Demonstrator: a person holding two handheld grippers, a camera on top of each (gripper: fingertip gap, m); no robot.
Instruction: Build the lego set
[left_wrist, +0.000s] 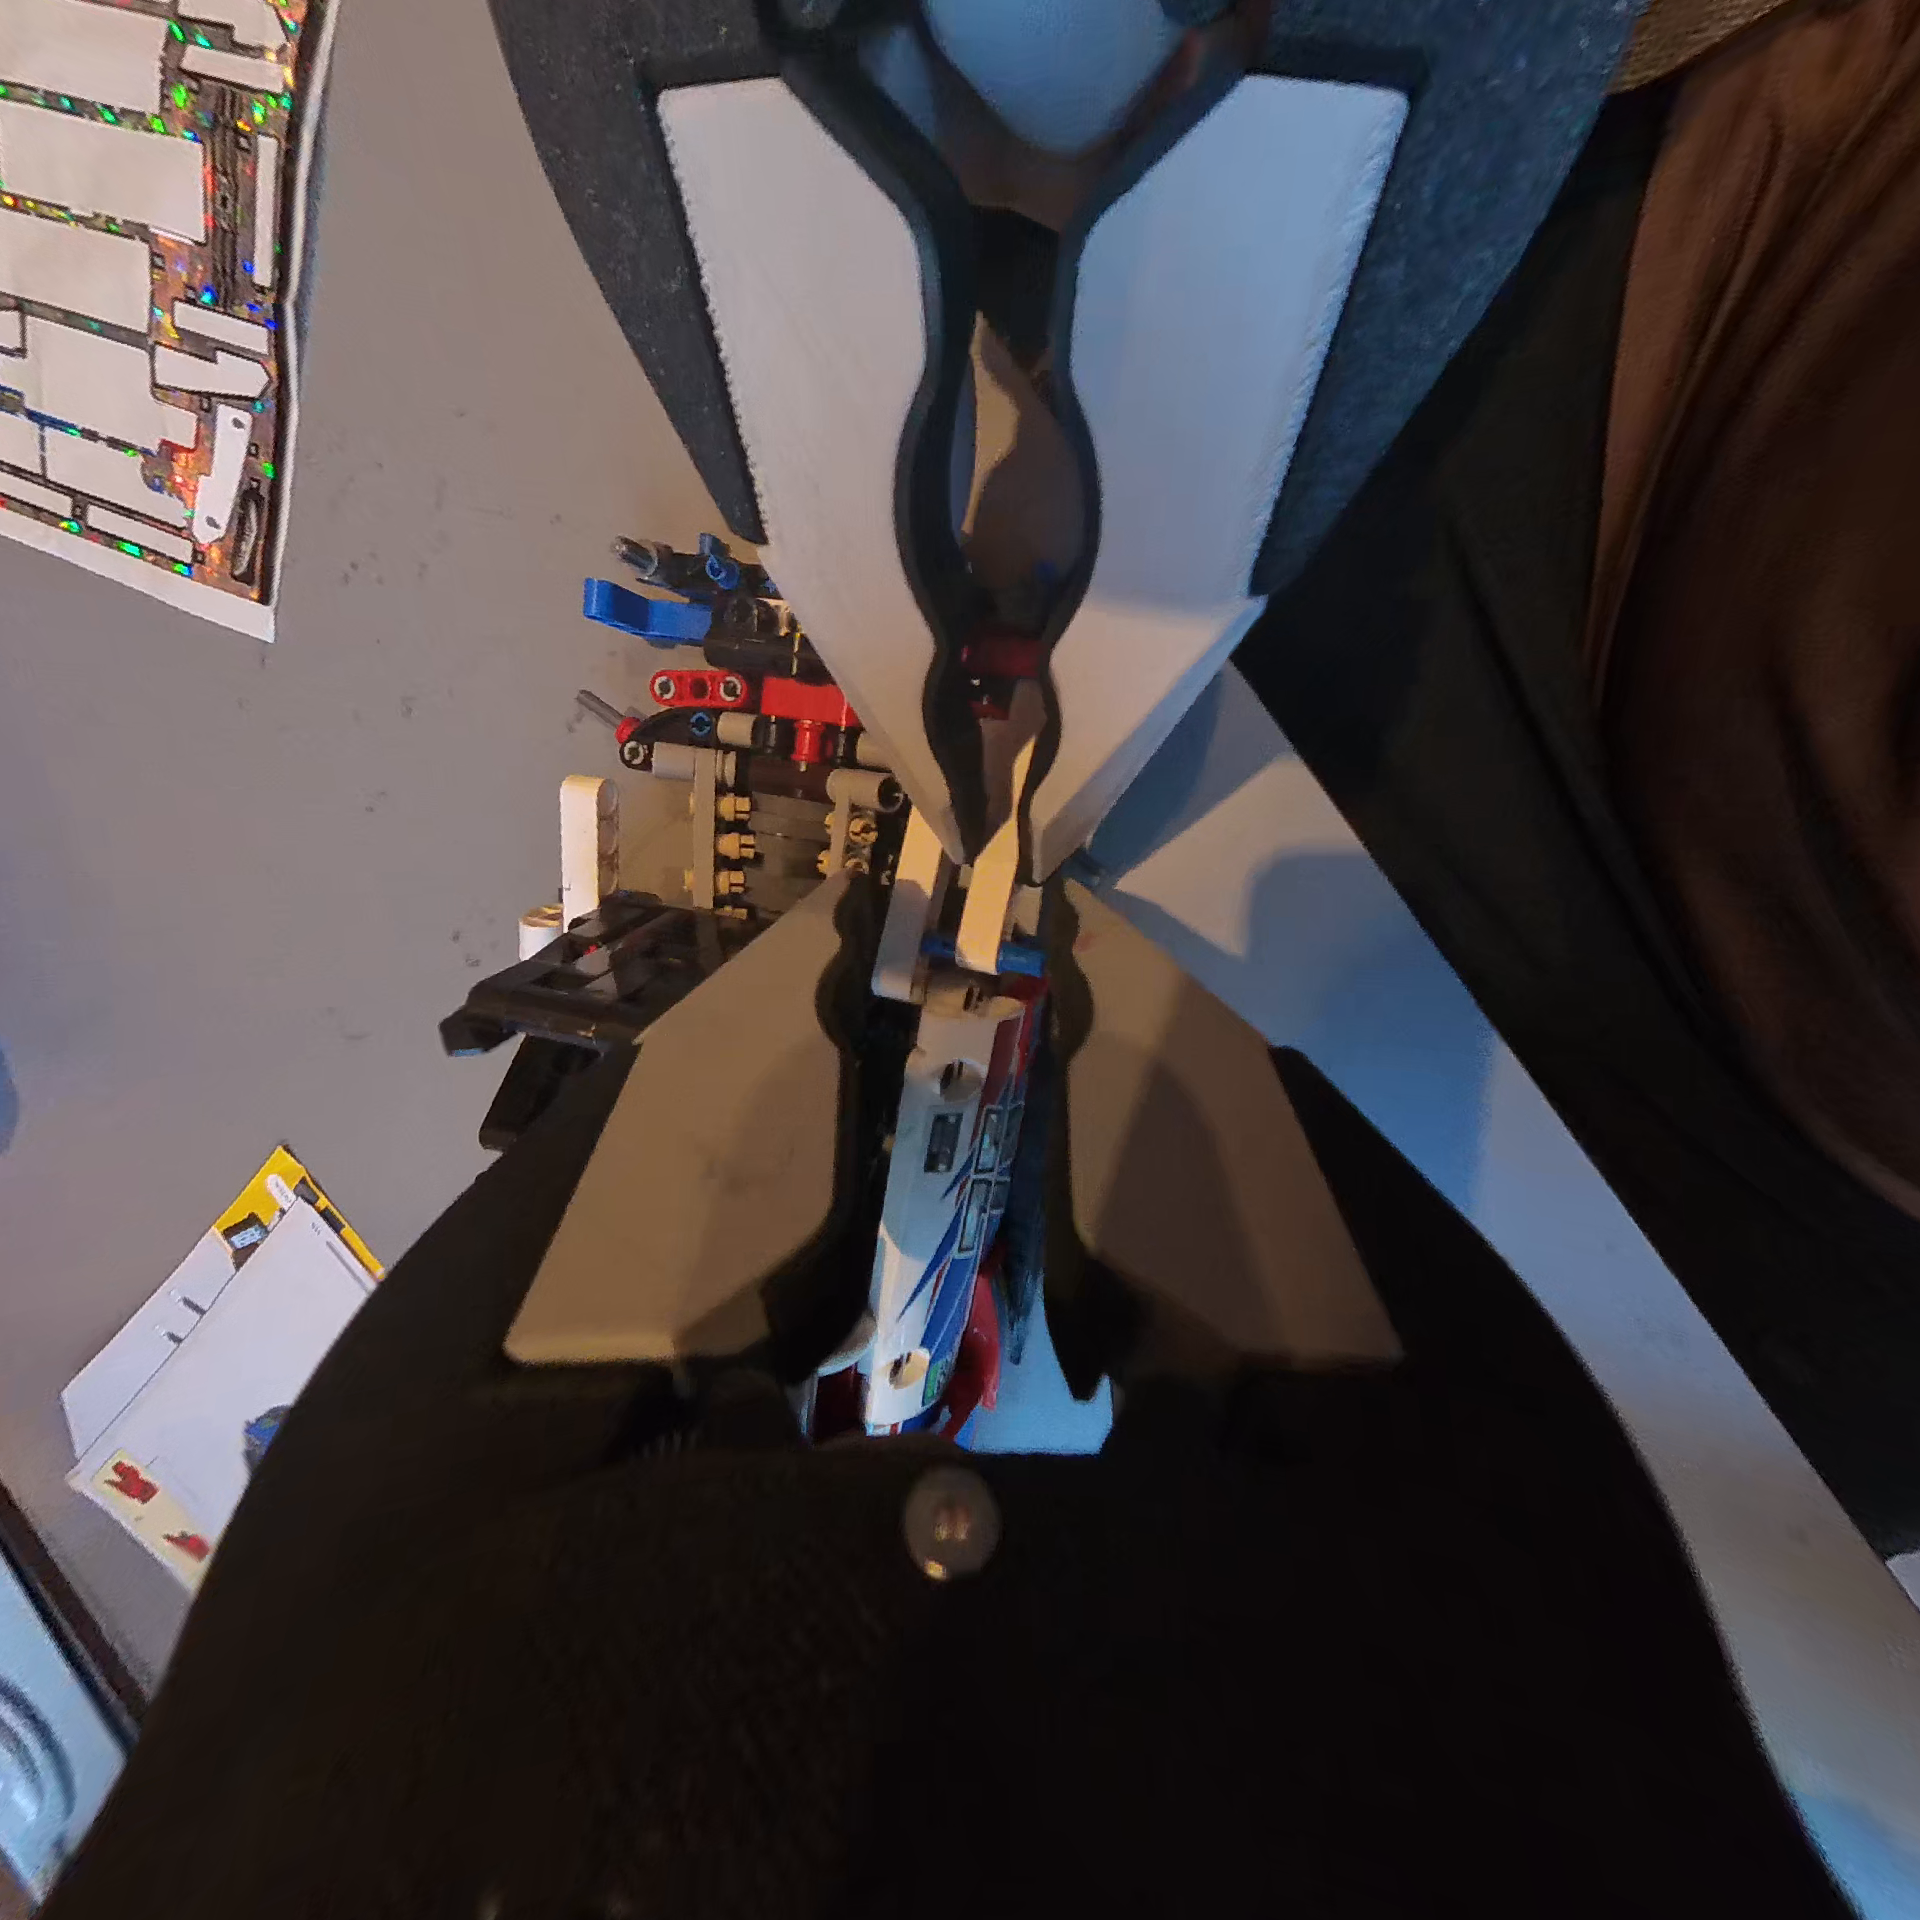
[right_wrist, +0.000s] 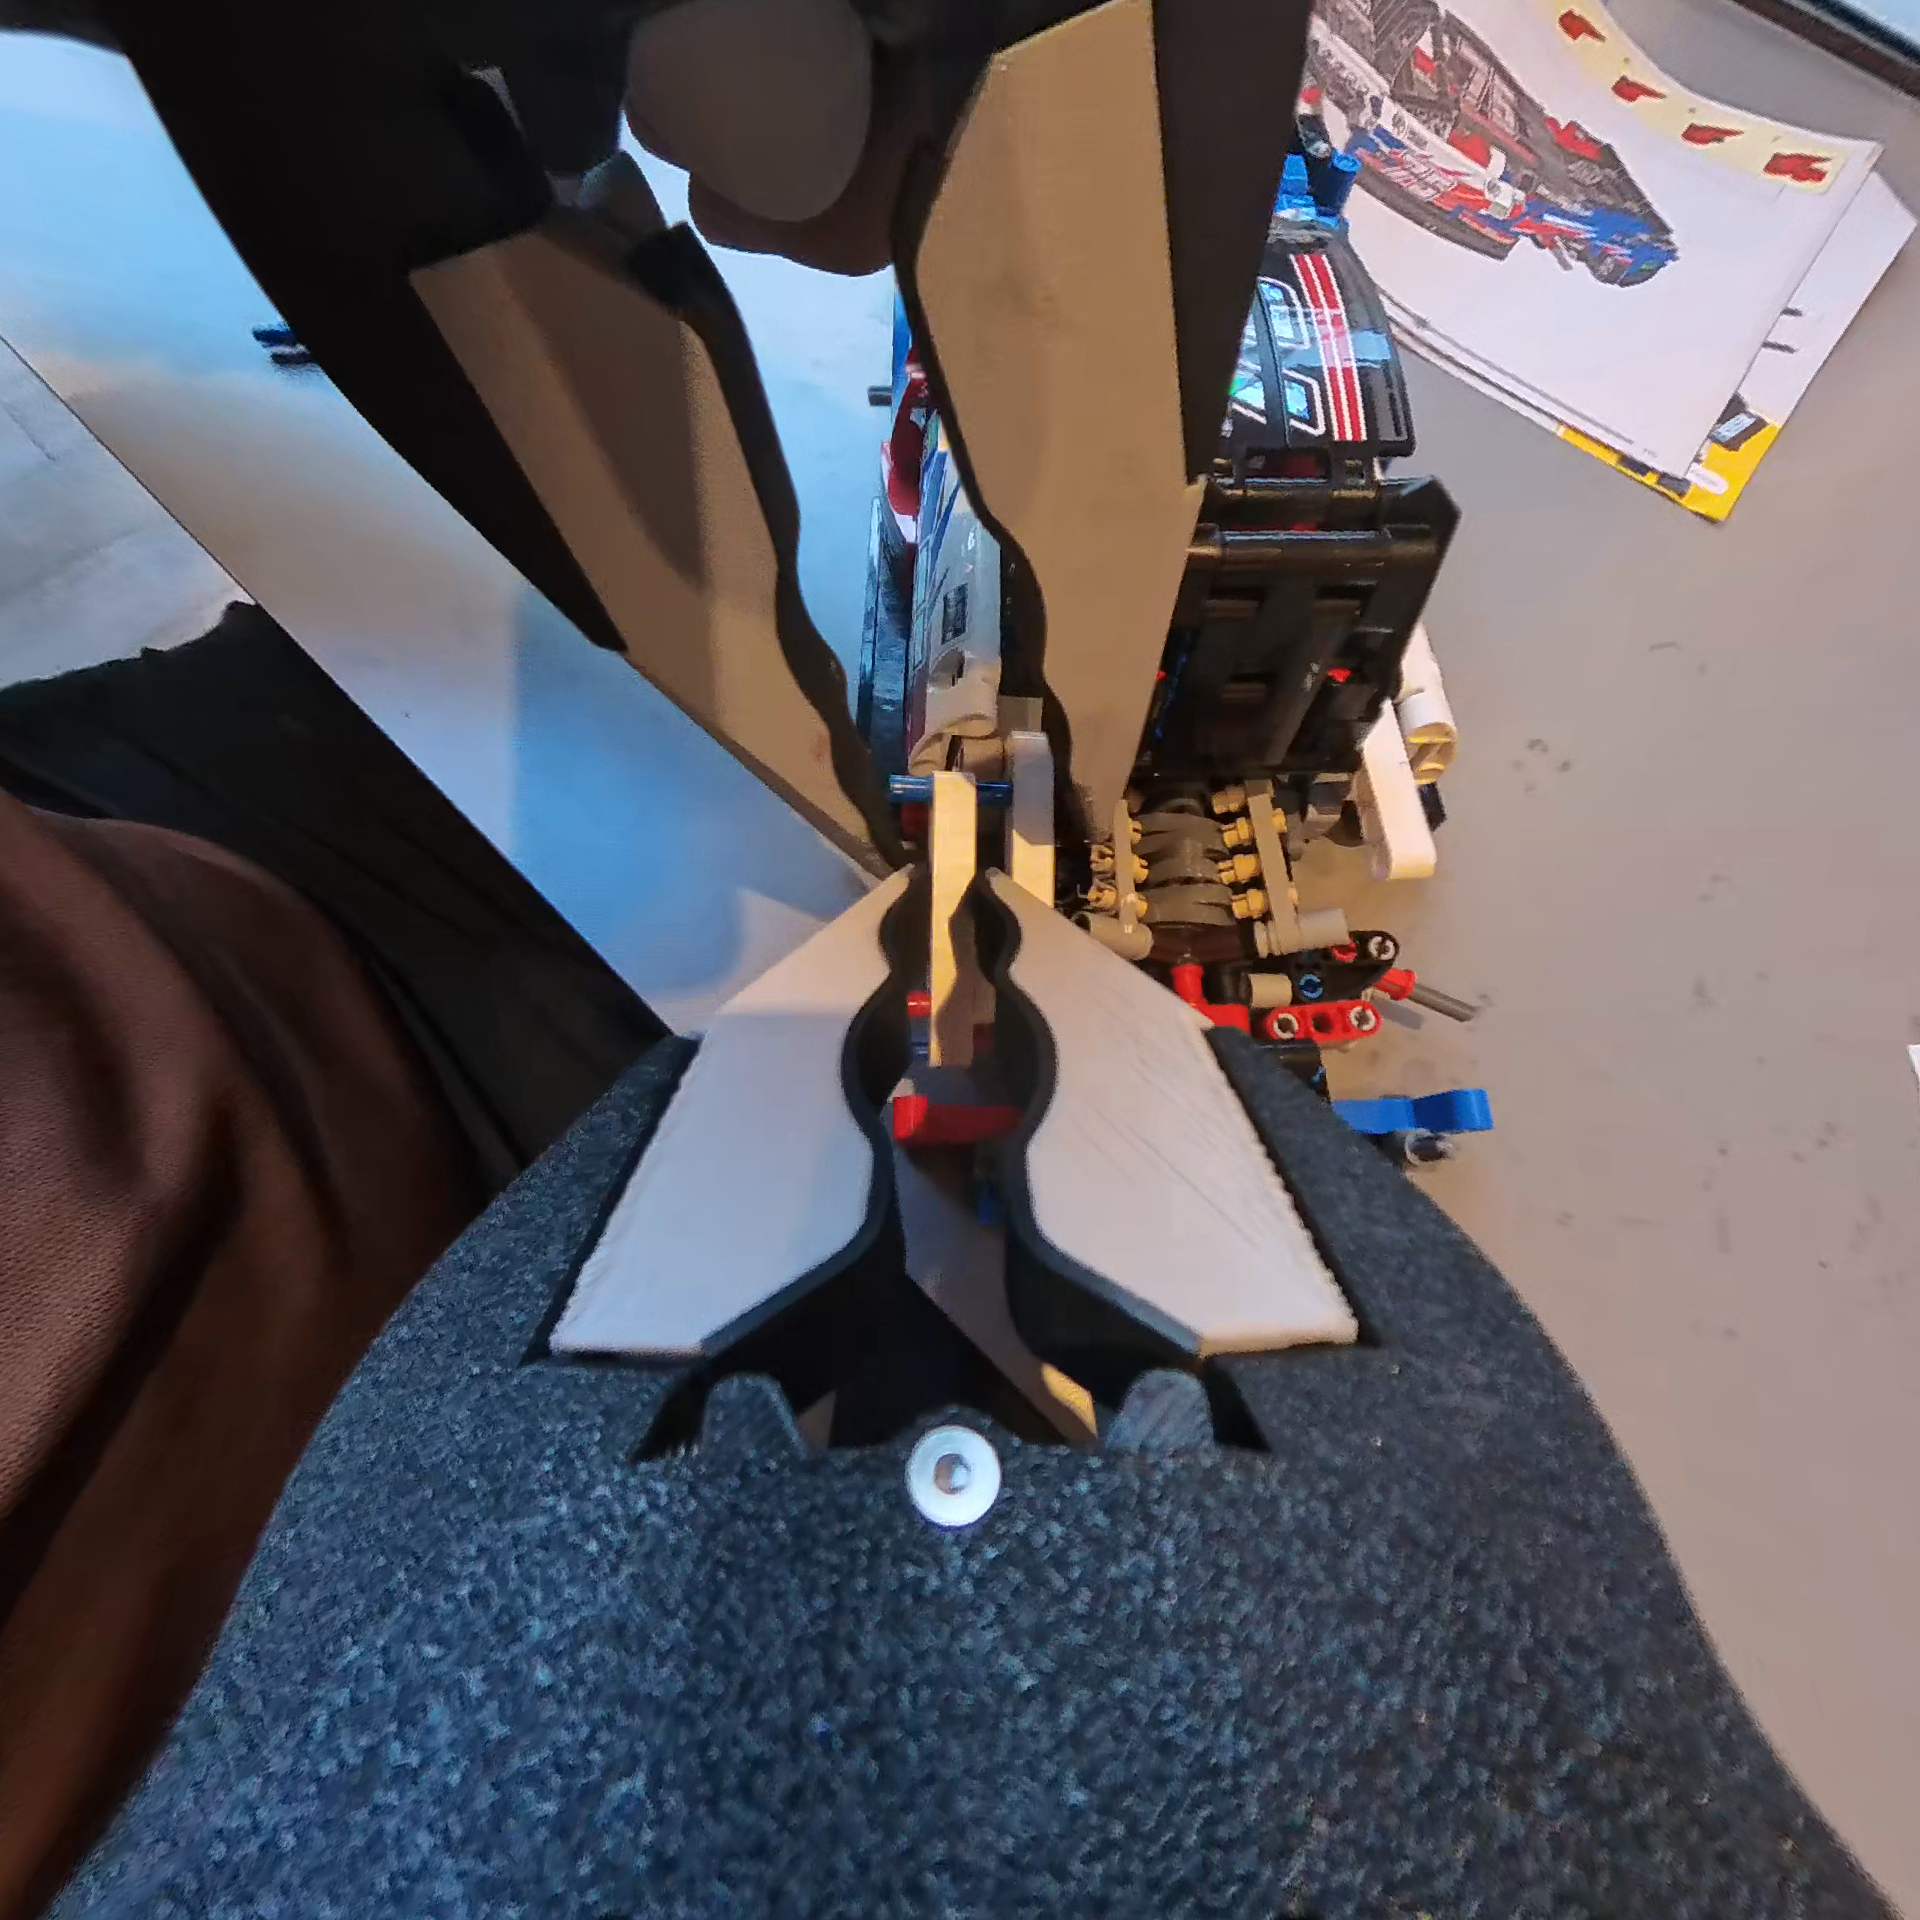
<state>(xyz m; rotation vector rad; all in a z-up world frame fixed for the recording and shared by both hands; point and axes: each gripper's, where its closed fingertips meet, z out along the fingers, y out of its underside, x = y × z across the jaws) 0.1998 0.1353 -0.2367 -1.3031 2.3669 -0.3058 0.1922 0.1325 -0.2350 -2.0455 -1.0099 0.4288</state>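
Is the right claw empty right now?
No: in the right wrist view the right claw is closed on a white beam that sits on the blue pin.

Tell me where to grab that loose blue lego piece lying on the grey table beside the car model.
Grip the loose blue lego piece across its narrow width at mid-length, coming straight down from above. It lies flat on the grey table, long and slim, with bare table on its far side from the car model.

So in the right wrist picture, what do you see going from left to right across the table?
Brown sleeve → white beam held between the right gripper fingers → grey engine block → blue piece → instruction booklet.
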